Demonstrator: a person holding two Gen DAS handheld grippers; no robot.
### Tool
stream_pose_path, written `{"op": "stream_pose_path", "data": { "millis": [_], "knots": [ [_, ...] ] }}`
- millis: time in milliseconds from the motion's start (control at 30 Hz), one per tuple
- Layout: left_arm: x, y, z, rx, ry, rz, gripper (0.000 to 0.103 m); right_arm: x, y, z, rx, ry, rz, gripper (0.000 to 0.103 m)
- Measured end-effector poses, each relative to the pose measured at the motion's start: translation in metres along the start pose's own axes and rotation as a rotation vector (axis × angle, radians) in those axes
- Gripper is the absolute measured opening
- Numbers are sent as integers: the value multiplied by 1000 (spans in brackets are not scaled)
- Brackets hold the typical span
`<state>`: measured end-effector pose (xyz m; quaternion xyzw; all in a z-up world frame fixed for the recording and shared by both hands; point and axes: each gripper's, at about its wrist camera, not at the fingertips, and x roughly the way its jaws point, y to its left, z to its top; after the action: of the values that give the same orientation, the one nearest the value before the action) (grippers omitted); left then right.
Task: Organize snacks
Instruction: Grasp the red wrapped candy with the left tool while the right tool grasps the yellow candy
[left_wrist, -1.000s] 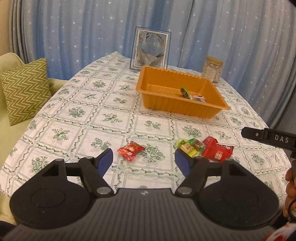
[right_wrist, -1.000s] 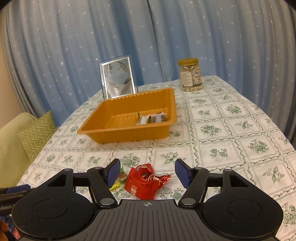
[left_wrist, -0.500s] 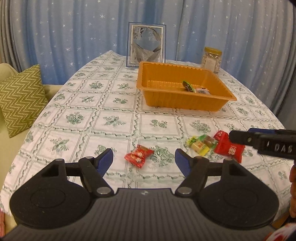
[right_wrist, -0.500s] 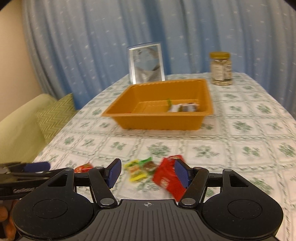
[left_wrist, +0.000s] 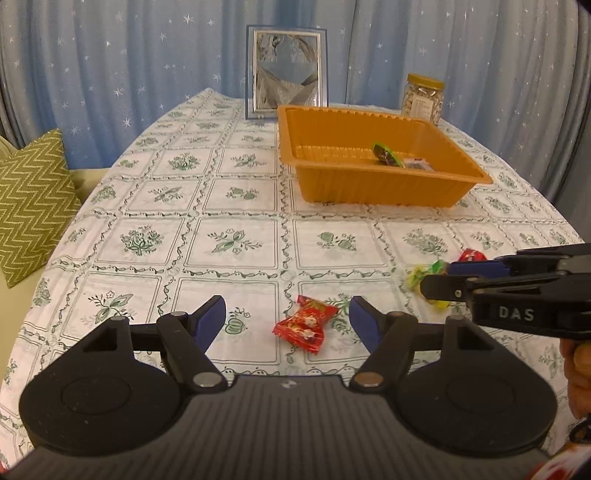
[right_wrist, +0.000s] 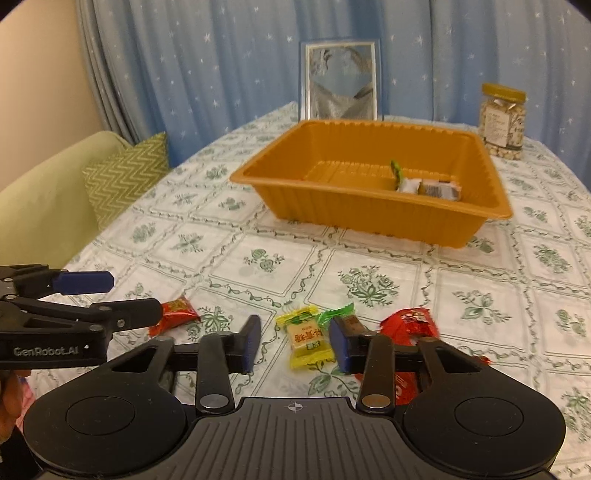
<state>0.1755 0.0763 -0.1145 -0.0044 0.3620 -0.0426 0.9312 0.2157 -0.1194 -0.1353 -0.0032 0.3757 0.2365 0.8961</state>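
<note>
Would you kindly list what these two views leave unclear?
- Big red packet: right view, lower half behind the right gripper; left view, mostly hidden.
- Snacks in the orange tray: too small and blurred to identify.
- Jar label: unreadable.
- Hand: cut off by the left view's edge.

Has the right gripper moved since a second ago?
Yes. The right gripper has shifted left off the red packet, its jaws closing around the yellow candy.

A tray (right_wrist: 369, 206) sits mid-counter (right_wrist: 461, 295) holding two wrapped snacks (right_wrist: 428, 186), a picture frame (right_wrist: 340, 85) behind it and a jar (right_wrist: 502, 122) at its far right corner. Loose sweets (right_wrist: 306, 338) lie in front of the tray, a cushion (right_wrist: 125, 177) off the counter's left edge.
</note>
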Motion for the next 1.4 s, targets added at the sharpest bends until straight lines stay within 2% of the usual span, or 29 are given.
{"op": "stream_pose_path", "data": {
  "millis": [300,467,500,600,733,833,1000,1233,1400],
  "knots": [
    [15,1,-3,28,17,-41,71,19,6,-3,-83,24,-53,35],
    [22,2,-5,37,25,-55,69,17,6,-4,-84,32,-59,26],
    [23,2,-5,36,28,-58,67,17,5,-3,-76,33,-58,23],
    [24,2,-5,37,26,-65,61,16,6,-3,-75,37,-56,22],
    [25,-2,-5,71,25,-76,41,15,7,-4,-67,36,-57,22],
    [26,-7,-7,100,34,-83,34,15,7,-4,-64,37,-57,22],
    [26,-11,-9,118,37,-76,30,15,7,-4,-73,34,-65,22],
    [25,-16,-10,121,32,-48,29,17,13,-6,-114,32,-86,23],
    [23,-17,-10,103,32,-49,29,14,13,-5,-94,25,-83,22]
  ]
}}
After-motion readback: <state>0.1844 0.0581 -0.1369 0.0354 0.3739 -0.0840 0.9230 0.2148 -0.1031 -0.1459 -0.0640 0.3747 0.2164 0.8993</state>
